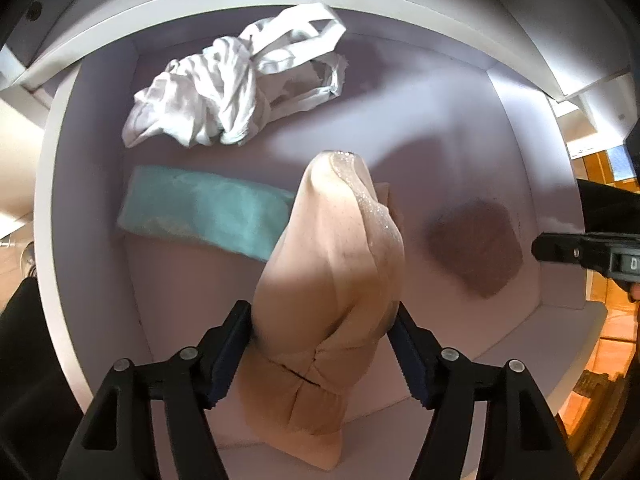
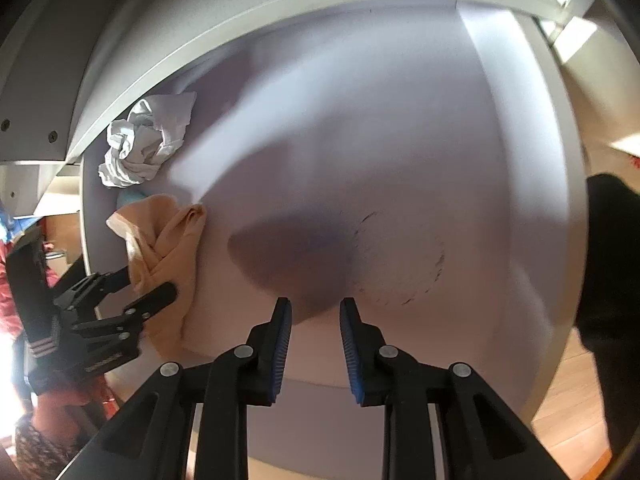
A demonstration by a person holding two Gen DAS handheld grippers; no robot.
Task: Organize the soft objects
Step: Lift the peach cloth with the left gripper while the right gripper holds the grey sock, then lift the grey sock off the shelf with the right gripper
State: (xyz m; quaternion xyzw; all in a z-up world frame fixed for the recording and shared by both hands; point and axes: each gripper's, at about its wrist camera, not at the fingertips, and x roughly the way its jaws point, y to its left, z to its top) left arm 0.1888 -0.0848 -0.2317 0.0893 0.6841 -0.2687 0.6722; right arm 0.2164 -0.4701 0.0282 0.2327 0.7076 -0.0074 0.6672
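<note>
Carrying folded peach fabric bundle (image 1: 332,264) pinched in left tongs (image 1: 322,344) toward white shelf (image 1: 460,120) centre for stowing; right tongs (image 2: 315,344) spread, empty.

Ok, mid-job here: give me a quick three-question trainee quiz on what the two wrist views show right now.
1. True or false: the left gripper is shut on the beige cloth.
2. Which item lies farthest back on the shelf?
A. white cloth
B. teal cloth
C. beige cloth
3. Fill in: the right gripper holds ____.

Key:
1. True; both fingers press the cloth's sides.
2. A; the white one sits crumpled near the back wall, the teal one in front of it.
3. Nothing; its jaws stand apart over bare shelf.
</note>
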